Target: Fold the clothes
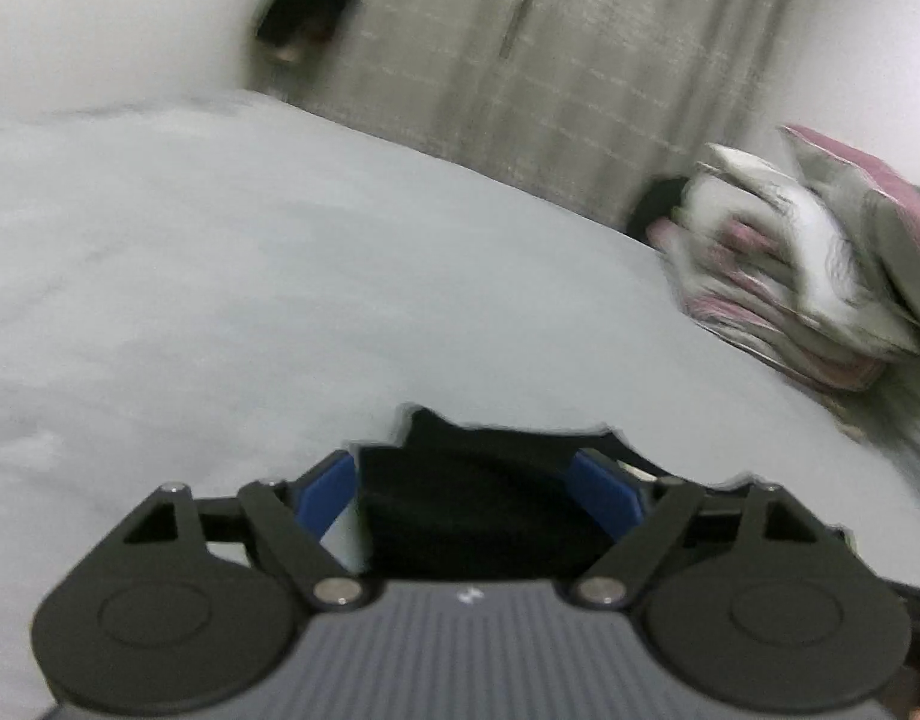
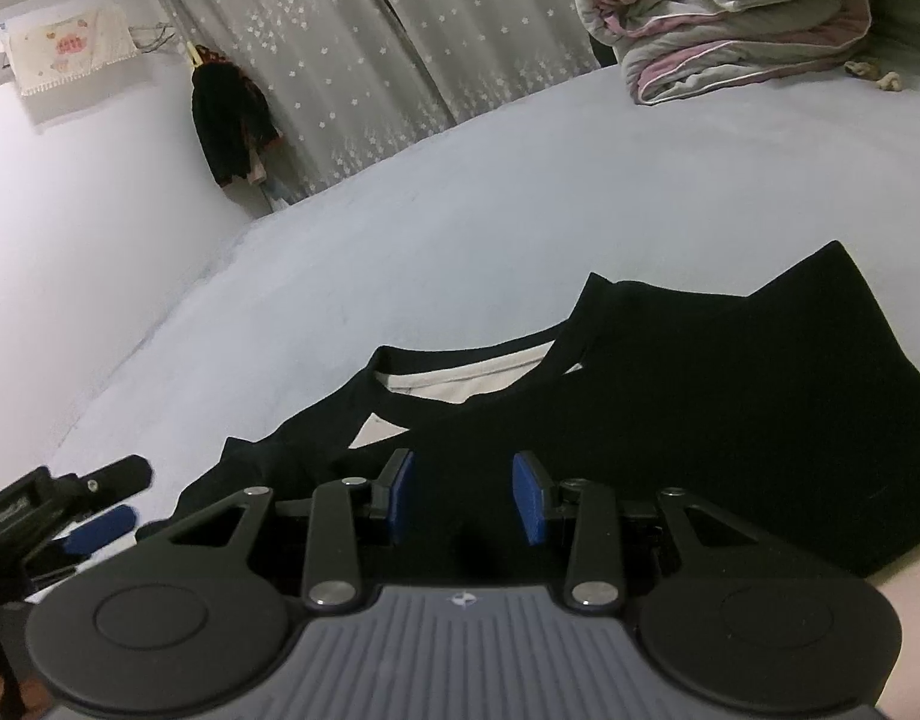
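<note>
From the left wrist camera, the left gripper (image 1: 469, 483) has its blue-padded jaws spread wide over the edge of a black cotton garment (image 1: 478, 510). The cloth lies between the pads, but they do not press on it. The garment rests on a pale grey bedsheet (image 1: 279, 276). Far right sits a blurred stack of folded grey-and-pink quilts (image 1: 784, 276), with a grey curtain (image 1: 550, 60) behind it.

From the right wrist camera, the right gripper (image 2: 464, 495) hovers low above the same black garment (image 2: 730, 420), which is spread across the sheet (image 2: 460, 192). Its jaws are partly apart with dark fabric between them; whether they pinch it I cannot tell. The left gripper (image 2: 93, 504) shows at the lower left edge. I can read no writing anywhere.
</note>
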